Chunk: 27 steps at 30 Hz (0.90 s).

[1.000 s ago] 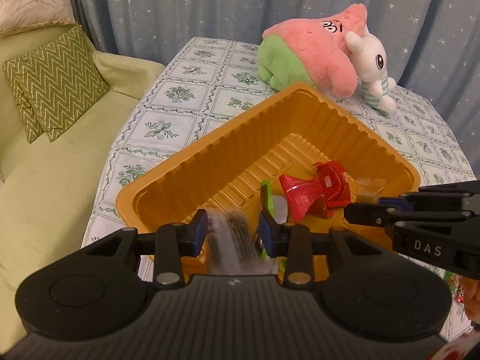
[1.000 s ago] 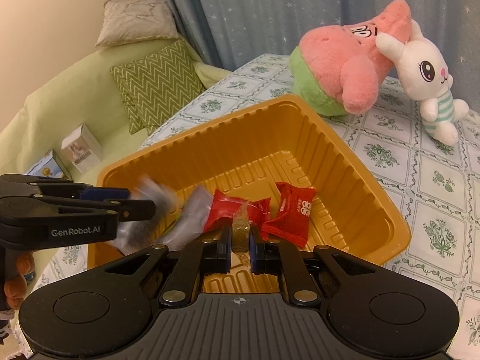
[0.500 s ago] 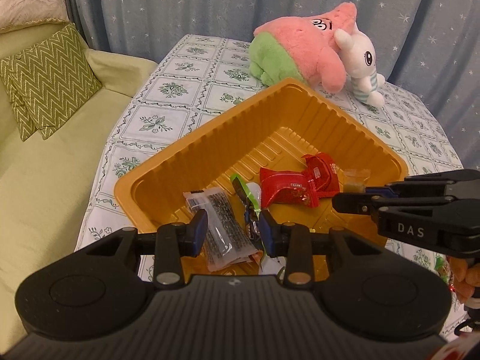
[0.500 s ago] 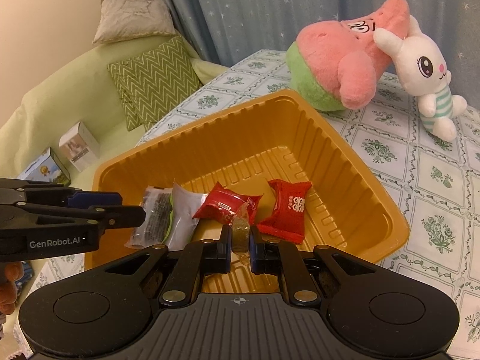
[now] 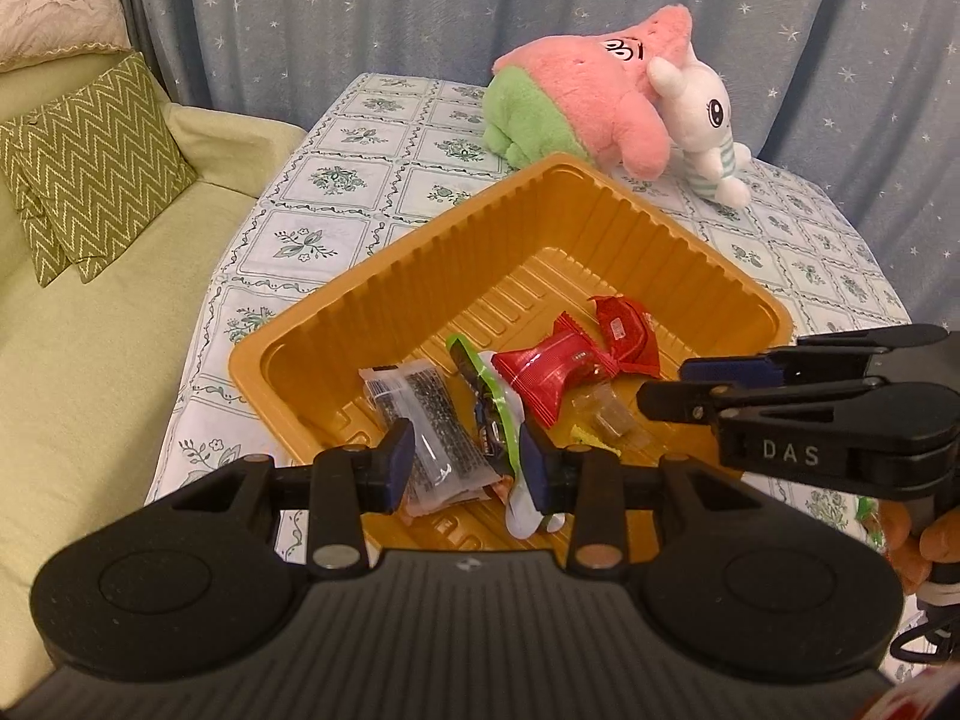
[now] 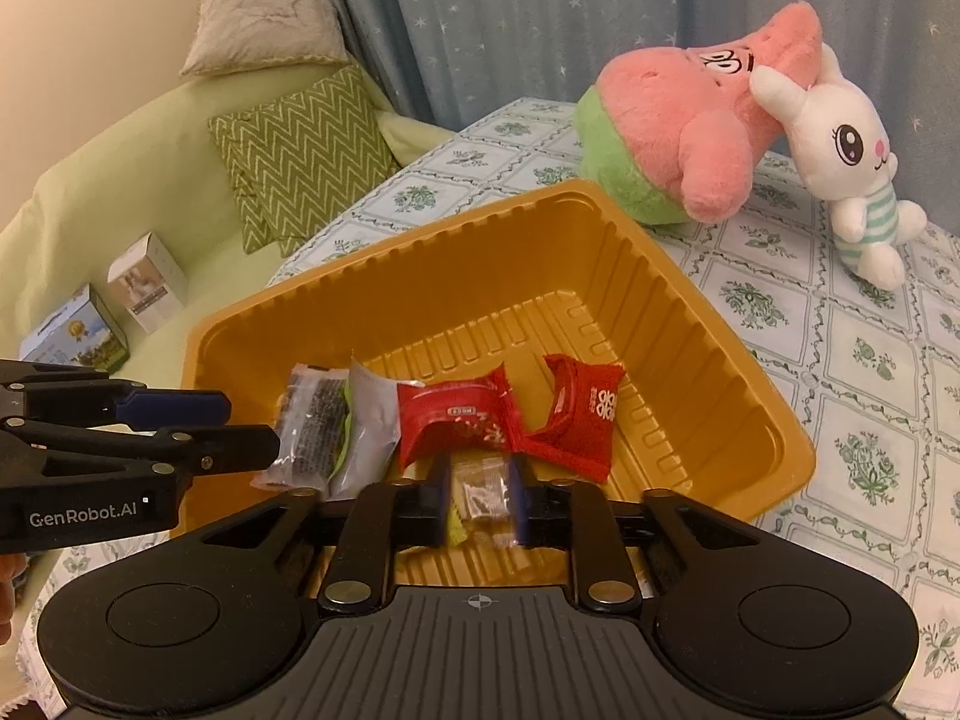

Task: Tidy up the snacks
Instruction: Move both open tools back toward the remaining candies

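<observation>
An orange plastic tray (image 5: 420, 252) (image 6: 690, 324) sits on the patterned tablecloth. It holds two red snack packs (image 5: 552, 369) (image 6: 456, 414), a clear pack of dark seeds (image 5: 429, 420) (image 6: 312, 420), a green-edged pack (image 5: 492, 414) and a small clear-wrapped brown candy (image 5: 609, 417) (image 6: 483, 489). My left gripper (image 5: 468, 465) is open and empty above the tray's near edge. My right gripper (image 6: 480, 501) is open, with the clear-wrapped candy lying loose between its fingers. Each gripper shows in the other's view, the right (image 5: 678, 387) and the left (image 6: 240, 426).
A pink and green plush (image 6: 678, 138) and a white rabbit plush (image 6: 846, 180) lie on the table behind the tray. A green sofa with zigzag cushions (image 5: 90, 168) stands left of the table. Two small boxes (image 6: 144, 282) lie on the sofa.
The left gripper let the seed pack fall into the tray and drew back. The right gripper opened and released the clear-wrapped candy into the tray.
</observation>
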{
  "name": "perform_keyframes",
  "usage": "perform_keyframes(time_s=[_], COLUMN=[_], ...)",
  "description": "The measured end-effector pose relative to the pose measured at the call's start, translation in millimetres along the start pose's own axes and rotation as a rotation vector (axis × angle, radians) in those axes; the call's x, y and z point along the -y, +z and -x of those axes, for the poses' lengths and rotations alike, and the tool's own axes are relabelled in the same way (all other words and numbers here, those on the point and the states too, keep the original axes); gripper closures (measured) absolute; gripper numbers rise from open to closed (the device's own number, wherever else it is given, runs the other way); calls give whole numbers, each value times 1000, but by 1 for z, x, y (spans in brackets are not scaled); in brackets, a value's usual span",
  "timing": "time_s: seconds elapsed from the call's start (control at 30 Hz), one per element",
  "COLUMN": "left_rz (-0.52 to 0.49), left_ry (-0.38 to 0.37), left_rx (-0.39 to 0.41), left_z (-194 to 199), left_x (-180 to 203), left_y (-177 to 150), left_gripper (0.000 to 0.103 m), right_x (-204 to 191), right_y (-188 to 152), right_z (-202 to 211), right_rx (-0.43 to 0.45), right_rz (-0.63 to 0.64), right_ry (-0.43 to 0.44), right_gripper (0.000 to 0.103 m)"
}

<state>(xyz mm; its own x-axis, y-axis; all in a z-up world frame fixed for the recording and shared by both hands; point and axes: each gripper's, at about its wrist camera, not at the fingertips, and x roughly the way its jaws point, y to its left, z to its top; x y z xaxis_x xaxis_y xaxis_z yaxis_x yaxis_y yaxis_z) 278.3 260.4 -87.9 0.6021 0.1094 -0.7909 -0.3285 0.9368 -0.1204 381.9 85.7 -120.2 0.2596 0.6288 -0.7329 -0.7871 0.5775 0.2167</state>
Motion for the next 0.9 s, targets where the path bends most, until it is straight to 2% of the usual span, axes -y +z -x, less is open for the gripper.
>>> perform_keyframes(time_s=[0.07,0.4,0.47,0.57,0.9], left_rz=[-2,-12,-19,-28,-55], left_ry=[-1,-12,-11,-11,-30], left_rx=[3,19,23,29,19], left_z=[4,30,37,48,79], left_x=[2,17,22,32,75], left_y=[-2,-18,-23,-32,-64], left_gripper=[68,65,64,64,64], right_x=[0,-1,-1,-1,11], right_y=[-3,-21,-27,-38,-79], right_z=[5,37,46,60,112], right_rx=[18,61,70,85,116], right_rz=[-13,-57,-65,-75,-101], right_ry=[-1,18,12,6,-11], right_gripper=[55,47,38,30,27])
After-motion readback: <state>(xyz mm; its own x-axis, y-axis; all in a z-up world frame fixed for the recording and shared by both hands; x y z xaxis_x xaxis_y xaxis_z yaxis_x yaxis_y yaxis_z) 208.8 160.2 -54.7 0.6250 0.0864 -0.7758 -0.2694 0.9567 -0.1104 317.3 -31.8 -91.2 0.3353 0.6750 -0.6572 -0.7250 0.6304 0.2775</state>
